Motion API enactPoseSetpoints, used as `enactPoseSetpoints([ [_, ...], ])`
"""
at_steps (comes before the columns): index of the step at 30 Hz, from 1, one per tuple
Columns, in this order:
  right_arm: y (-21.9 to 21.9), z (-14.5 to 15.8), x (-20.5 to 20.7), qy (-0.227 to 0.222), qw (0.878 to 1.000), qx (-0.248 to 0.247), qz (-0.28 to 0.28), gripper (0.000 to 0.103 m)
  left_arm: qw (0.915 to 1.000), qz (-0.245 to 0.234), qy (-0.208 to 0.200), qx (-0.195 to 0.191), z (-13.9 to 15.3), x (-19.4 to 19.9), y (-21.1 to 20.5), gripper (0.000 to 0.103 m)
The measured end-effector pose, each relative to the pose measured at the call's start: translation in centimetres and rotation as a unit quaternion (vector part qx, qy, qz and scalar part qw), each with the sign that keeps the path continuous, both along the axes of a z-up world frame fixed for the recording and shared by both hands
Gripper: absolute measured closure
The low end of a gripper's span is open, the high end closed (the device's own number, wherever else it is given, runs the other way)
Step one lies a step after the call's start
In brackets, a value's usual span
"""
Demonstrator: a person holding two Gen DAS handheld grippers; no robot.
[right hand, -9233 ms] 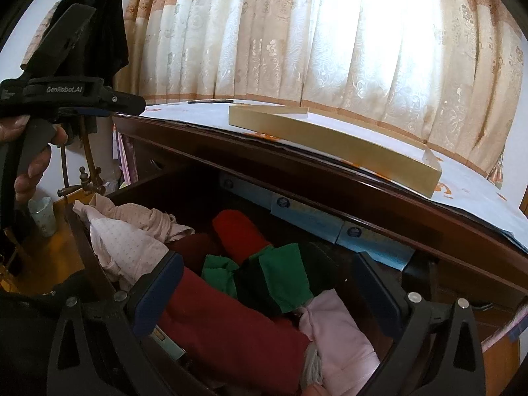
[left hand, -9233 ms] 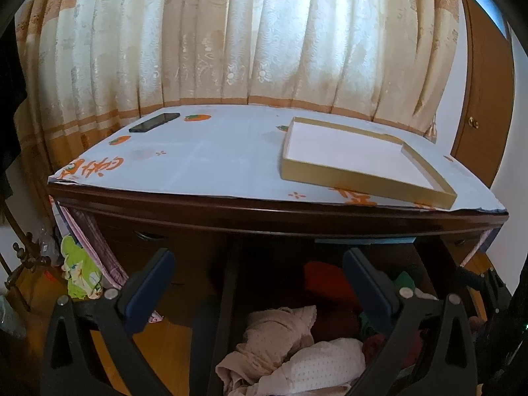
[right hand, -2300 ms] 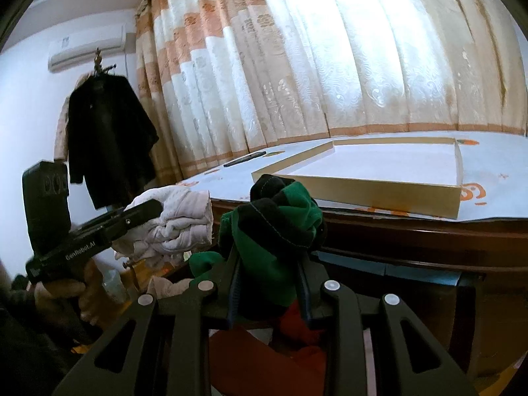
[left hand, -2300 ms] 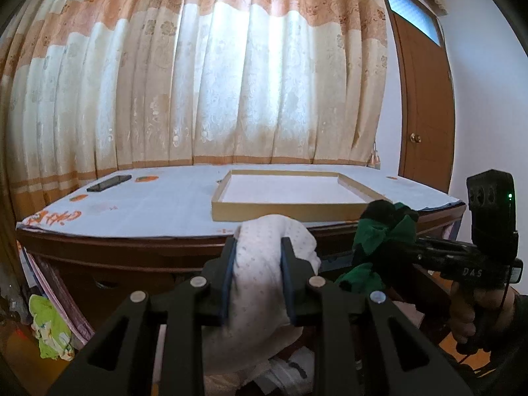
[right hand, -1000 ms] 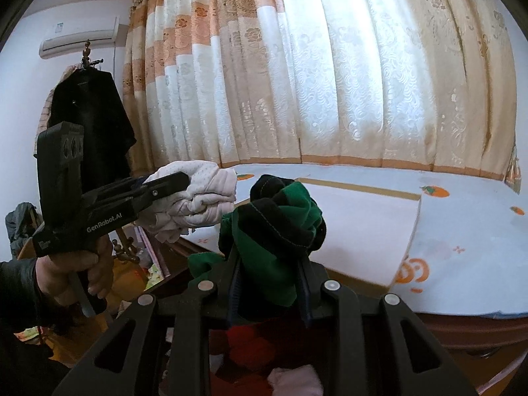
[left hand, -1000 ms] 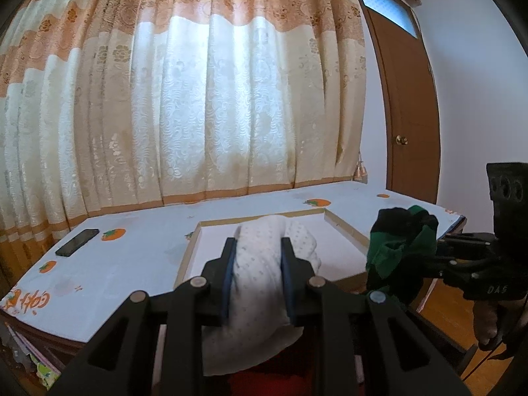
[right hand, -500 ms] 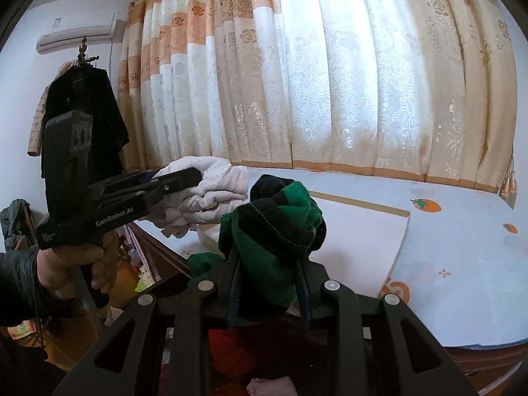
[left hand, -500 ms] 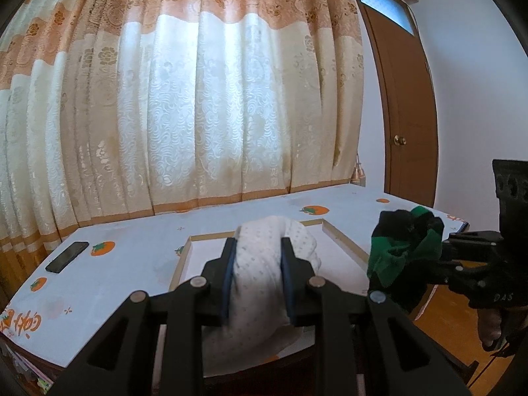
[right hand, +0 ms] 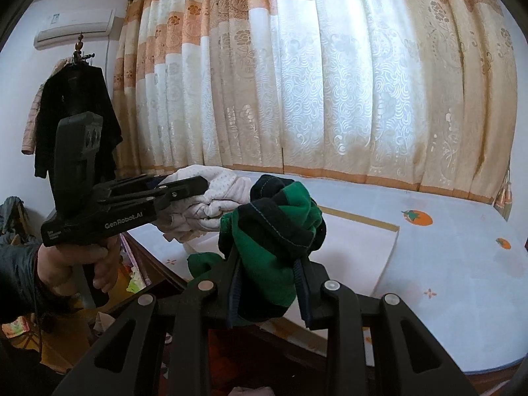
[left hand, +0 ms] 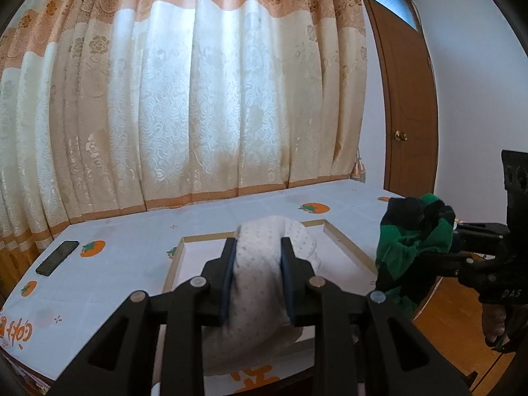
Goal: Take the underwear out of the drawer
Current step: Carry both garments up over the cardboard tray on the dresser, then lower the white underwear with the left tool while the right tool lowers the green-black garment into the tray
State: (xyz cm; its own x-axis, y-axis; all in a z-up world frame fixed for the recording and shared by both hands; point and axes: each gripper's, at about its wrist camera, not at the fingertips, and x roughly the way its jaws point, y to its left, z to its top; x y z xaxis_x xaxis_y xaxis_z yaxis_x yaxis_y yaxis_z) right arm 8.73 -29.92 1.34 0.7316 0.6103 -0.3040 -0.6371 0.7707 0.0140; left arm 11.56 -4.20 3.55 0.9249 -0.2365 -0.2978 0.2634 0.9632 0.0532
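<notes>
My left gripper (left hand: 258, 247) is shut on white dotted underwear (left hand: 260, 283), held above the near edge of a shallow gold-rimmed tray (left hand: 346, 247) on the table. It also shows in the right wrist view (right hand: 184, 188) with the white bundle (right hand: 214, 204). My right gripper (right hand: 267, 267) is shut on green and black underwear (right hand: 274, 231), held beside the left one over the tray's front (right hand: 363, 241). In the left wrist view the green bundle (left hand: 412, 241) hangs at the right. The drawer is below, mostly out of view.
The table has a white cloth with orange fruit prints (left hand: 132, 264). A black phone (left hand: 57, 257) lies at its far left. Curtains (left hand: 198, 99) hang behind, a brown door (left hand: 406, 115) is at the right, and dark coats hang on a stand (right hand: 76, 115) at the left.
Both grippers have risen and moved forward with their bundles, from above the open drawer to over the table and tray. Both stay shut on the clothes.
</notes>
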Motion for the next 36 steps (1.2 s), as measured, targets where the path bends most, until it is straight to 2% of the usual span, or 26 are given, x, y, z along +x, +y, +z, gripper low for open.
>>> enactPoseSetpoints([
  [11,0.0,0.6,2.1,0.004,1.0,-0.018,-0.009,0.072,0.9998,-0.004,0.018,0.003,0.0,2.4,-1.0,0.08],
  [23,-0.2,1.9,6.3,0.013,0.998,-0.059,-0.023,0.072,0.9987,-0.003,0.051,-0.007,0.1,6.6,-1.9,0.08],
  [36,0.1,1.5,10.7,0.038,0.994,-0.098,-0.034,0.072,0.9959,0.012,0.086,-0.025,-0.5,10.8,-2.4,0.08],
])
